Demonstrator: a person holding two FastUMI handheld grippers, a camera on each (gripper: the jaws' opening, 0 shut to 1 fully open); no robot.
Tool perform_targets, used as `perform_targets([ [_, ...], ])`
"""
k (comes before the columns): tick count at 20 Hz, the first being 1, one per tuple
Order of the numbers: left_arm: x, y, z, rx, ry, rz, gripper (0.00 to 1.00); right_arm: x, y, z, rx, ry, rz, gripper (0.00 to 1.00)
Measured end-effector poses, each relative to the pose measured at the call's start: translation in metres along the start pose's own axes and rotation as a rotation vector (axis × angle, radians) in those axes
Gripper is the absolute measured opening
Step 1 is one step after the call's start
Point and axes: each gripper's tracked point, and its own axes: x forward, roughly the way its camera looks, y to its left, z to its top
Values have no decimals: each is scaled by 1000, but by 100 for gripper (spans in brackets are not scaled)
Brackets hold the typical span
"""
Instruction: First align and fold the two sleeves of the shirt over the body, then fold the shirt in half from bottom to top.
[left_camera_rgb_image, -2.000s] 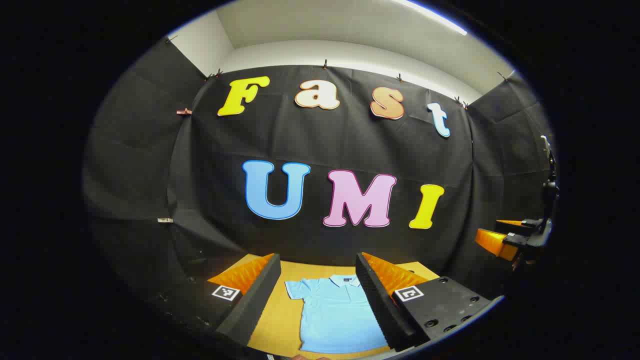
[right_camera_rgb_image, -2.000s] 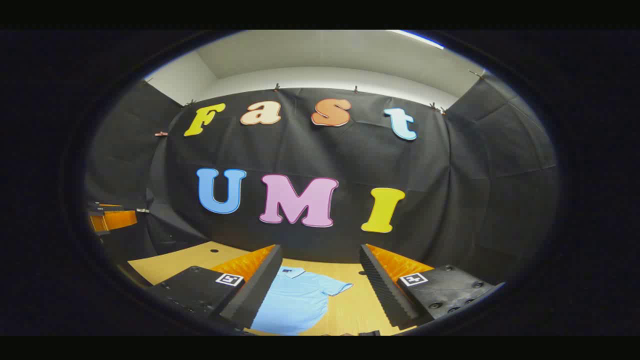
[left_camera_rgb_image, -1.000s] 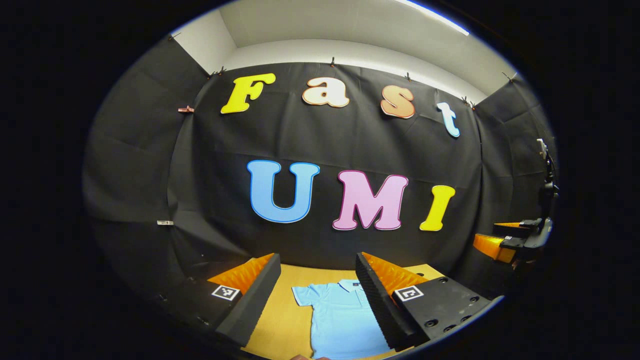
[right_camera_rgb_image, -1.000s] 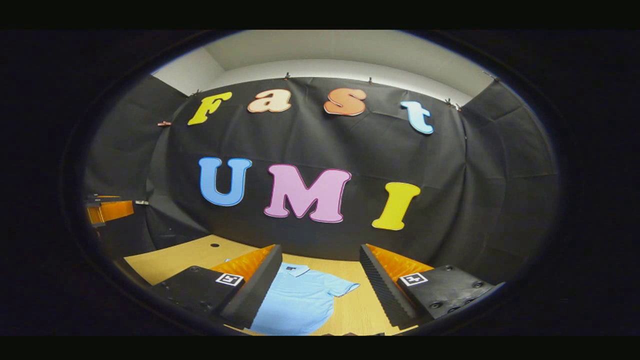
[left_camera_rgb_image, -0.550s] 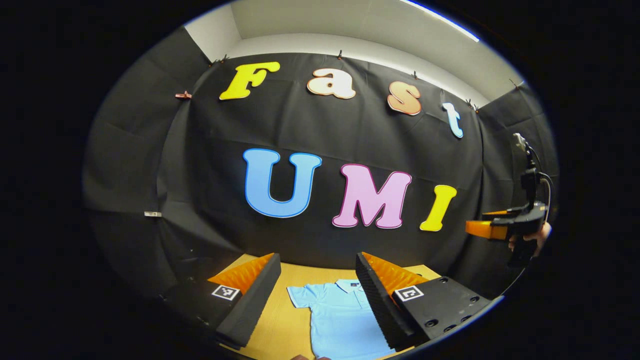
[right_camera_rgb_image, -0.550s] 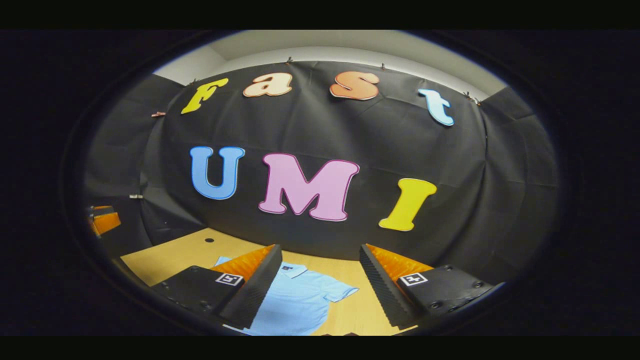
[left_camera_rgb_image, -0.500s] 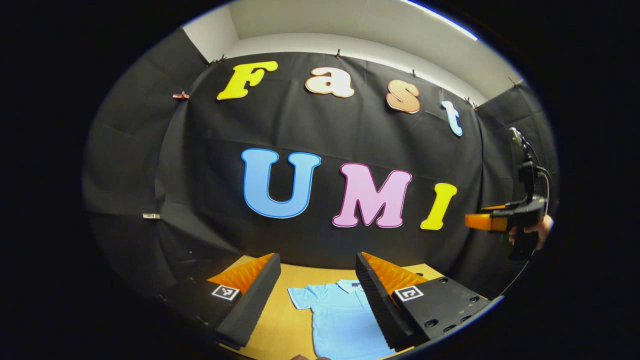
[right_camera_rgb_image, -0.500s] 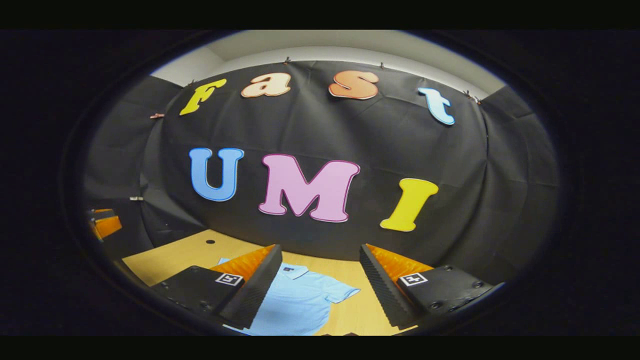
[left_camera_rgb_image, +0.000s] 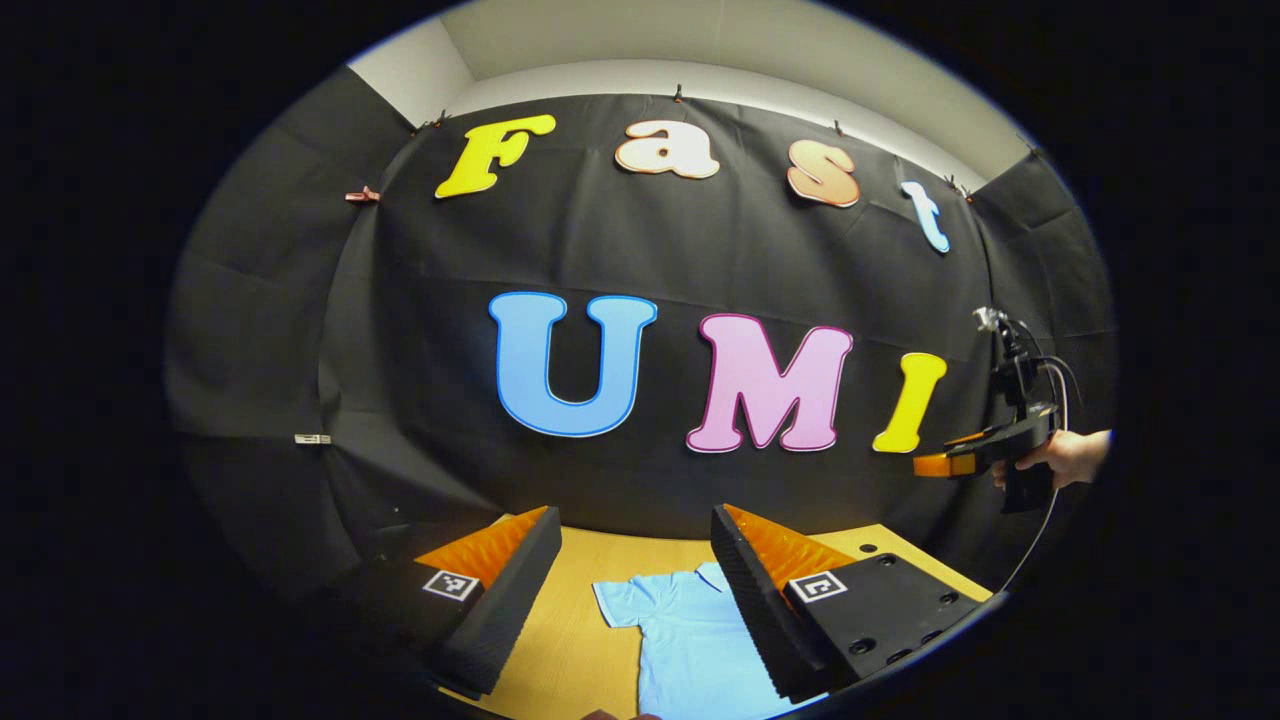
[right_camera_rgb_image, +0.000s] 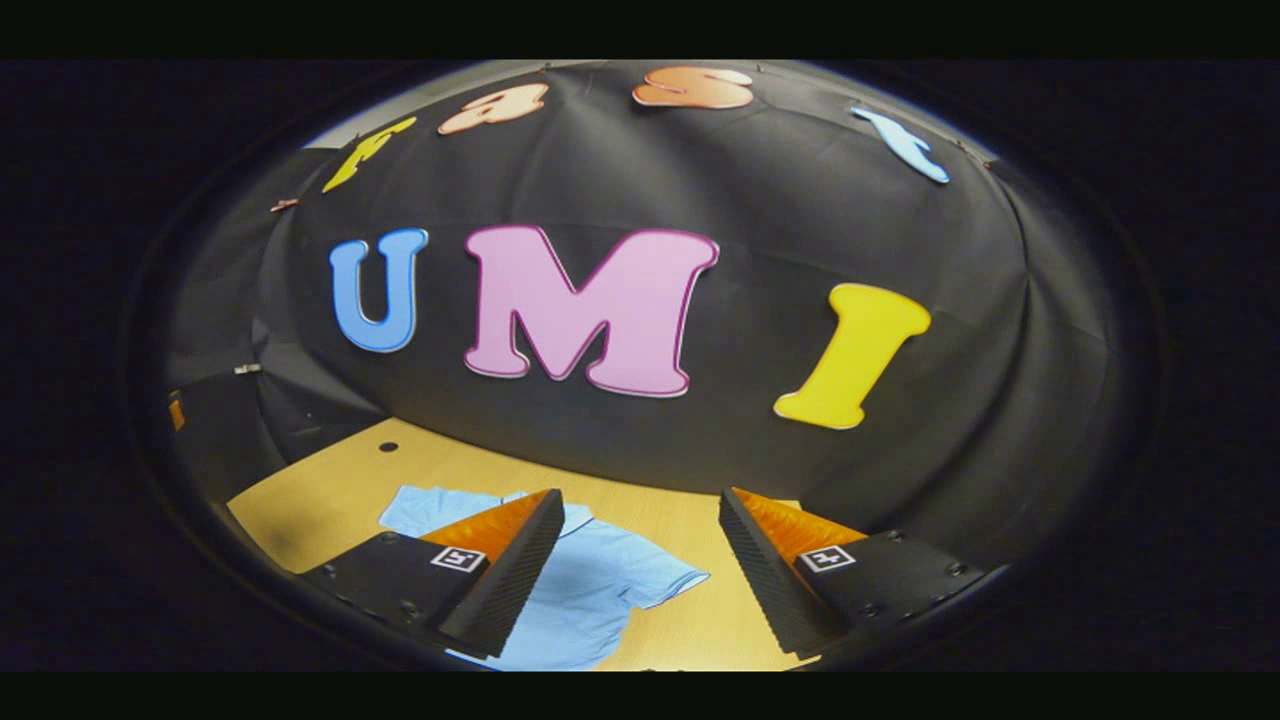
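Both tools — left tool (left_camera_rgb_image: 630, 610) and right tool (right_camera_rgb_image: 640, 570) — are hovering spread and empty above the shirt (right_camera_rgb_image: 590, 590), which is lying flat on the worktop (right_camera_rgb_image: 320, 500), sleeves out, ready for folding.

In the left gripper view the left gripper's (left_camera_rgb_image: 632, 575) own finger is covering the shirt's (left_camera_rgb_image: 685, 640) right half, and the hem is running off the bottom edge. In the right gripper view a finger is hiding the shirt's (right_camera_rgb_image: 600, 590) middle. The far-off right gripper (left_camera_rgb_image: 950, 463) is looking too small to judge its jaws.
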Motion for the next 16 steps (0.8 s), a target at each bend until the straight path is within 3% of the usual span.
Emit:
perform_targets([
  [4, 20, -17, -19, 23, 70, 98, 96, 81, -24, -66, 9, 168, 57, 97],
  [9, 33, -54, -45, 10, 149, 133, 97, 150, -54, -153, 52, 333, 100, 98],
  [16, 30, -69, -76, 12, 260, 191, 97, 196, -75, -272, 28, 520, 123, 98],
])
